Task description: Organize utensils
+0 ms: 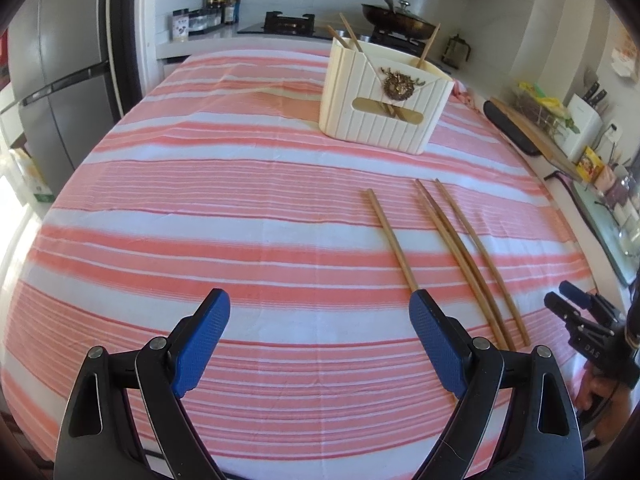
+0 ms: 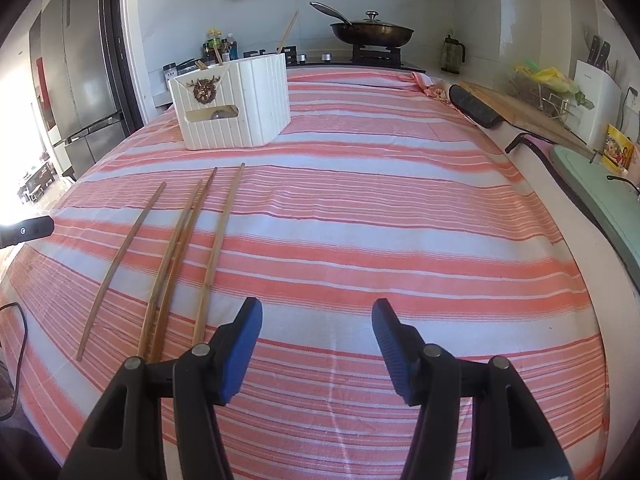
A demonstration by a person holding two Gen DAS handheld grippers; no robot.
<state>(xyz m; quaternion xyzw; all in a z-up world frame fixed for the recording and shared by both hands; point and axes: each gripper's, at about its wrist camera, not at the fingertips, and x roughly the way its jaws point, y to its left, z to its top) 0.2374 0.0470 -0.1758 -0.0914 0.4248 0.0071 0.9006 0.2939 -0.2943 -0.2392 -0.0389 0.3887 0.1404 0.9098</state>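
Note:
Several wooden chopsticks (image 1: pixel 456 256) lie loose on the pink-and-white striped cloth (image 1: pixel 240 208), side by side and pointing toward a cream ribbed utensil holder (image 1: pixel 384 108) farther back. A few chopsticks (image 1: pixel 351 33) stand in that holder. My left gripper (image 1: pixel 318 300) hovers open over bare cloth with nothing between its fingers; its right fingertip (image 1: pixel 420 308) is close to the near end of the leftmost chopstick. In the right wrist view the loose chopsticks (image 2: pixel 176 256) lie to the left of my open, empty right gripper (image 2: pixel 317 312), and the holder (image 2: pixel 236 104) stands at the back left.
Behind the table is a stove with a lidded pan (image 2: pixel 372 32). A steel fridge (image 2: pixel 80 80) stands at the left. Along the right counter are a wooden board (image 2: pixel 520 108), a green board (image 2: pixel 600 184) and a knife block (image 2: pixel 596 92). My right gripper (image 1: pixel 562 296) shows at the left view's right edge.

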